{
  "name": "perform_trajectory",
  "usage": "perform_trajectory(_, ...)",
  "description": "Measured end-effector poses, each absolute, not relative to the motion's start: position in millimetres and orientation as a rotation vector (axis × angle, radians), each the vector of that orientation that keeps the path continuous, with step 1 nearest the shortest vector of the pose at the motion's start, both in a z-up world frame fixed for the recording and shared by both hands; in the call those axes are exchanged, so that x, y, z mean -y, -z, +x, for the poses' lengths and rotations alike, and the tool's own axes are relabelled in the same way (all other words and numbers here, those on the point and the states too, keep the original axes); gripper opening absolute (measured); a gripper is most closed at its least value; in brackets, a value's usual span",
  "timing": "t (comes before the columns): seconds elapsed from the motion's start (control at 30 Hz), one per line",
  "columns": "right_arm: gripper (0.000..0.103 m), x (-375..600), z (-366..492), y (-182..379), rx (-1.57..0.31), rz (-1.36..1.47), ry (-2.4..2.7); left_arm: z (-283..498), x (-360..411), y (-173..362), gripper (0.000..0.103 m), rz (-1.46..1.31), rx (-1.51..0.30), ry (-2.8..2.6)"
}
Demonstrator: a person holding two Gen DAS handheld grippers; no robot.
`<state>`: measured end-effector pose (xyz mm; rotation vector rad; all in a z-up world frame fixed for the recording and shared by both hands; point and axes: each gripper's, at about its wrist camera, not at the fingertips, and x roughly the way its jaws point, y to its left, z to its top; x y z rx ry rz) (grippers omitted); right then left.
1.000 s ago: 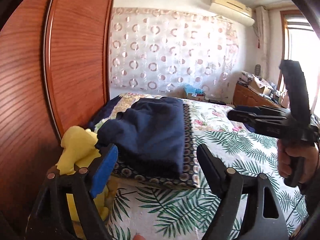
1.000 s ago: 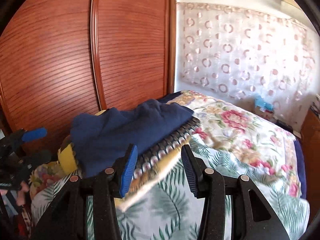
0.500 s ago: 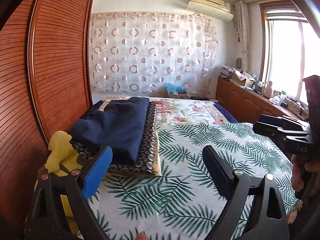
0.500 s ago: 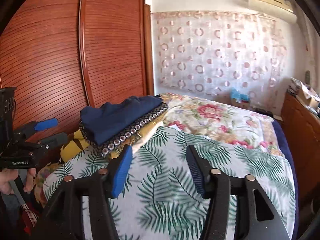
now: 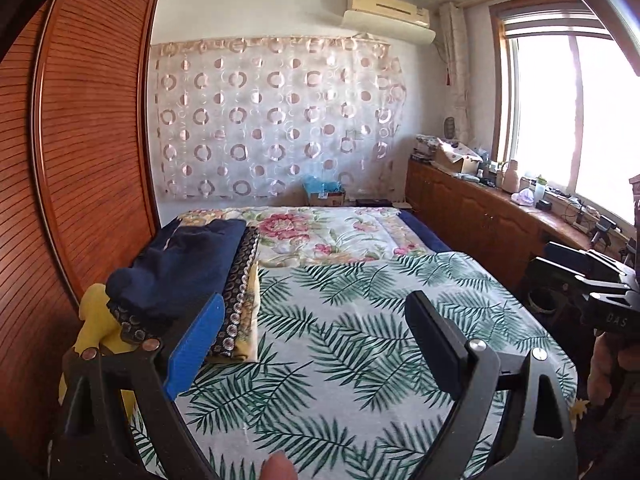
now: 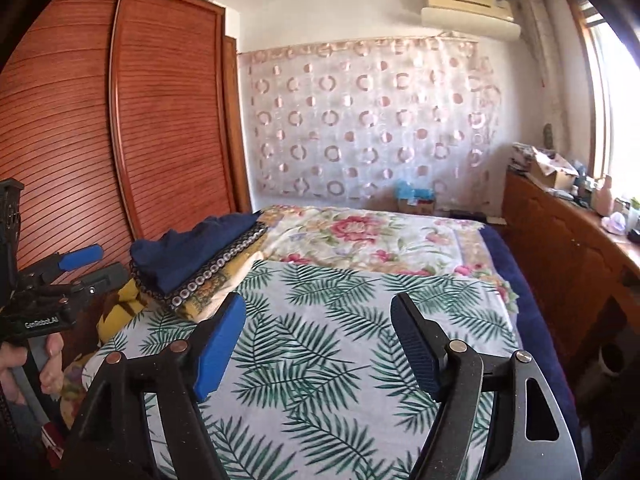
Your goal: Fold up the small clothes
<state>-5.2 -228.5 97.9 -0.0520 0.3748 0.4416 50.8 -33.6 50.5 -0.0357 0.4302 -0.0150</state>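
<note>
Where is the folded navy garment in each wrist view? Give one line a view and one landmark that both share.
Left wrist: the folded navy garment lies left of centre, atop the stack by the wardrobe.
Right wrist: the folded navy garment sits left of centre, on the same stack.
Shared landmark: the circle-patterned curtain on the far wall.

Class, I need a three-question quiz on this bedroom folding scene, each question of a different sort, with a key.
1. True or false: the navy folded garment lies on top of the stack beside the wardrobe.
2. What is between the left gripper jaws? A) a sock B) nothing C) a towel
3. Fill in: the near bedspread carries a green ____ print.

Key: 1 true; 2 B; 3 leaf. The right gripper jaws, also with nothing between them, are opening.
</note>
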Motion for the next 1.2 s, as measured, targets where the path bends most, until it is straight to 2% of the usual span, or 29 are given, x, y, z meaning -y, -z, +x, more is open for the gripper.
perform_trajectory(0.13,0.077,230,-24,-106,-0.354,-0.031,-0.425,45,50,-66,0.092,-0.018,-0.406,0.036)
perform_trajectory(0.23,0.087,232,-31,-106,-0.334,-0.023,-0.398,43,58,-75,0.092,-0.013,-0.395,0.034)
perform_trajectory(0.33,0.091,230,-39,-105,-0.315,-0.025,-0.373,41,61,-82,0.092,-0.008,-0.38,0.031)
perform_trajectory(1.2,0.091,241,-42,-91,-0.283,-0.015,-0.325,38,64,-78,0.092,-0.002,-0.381,0.032)
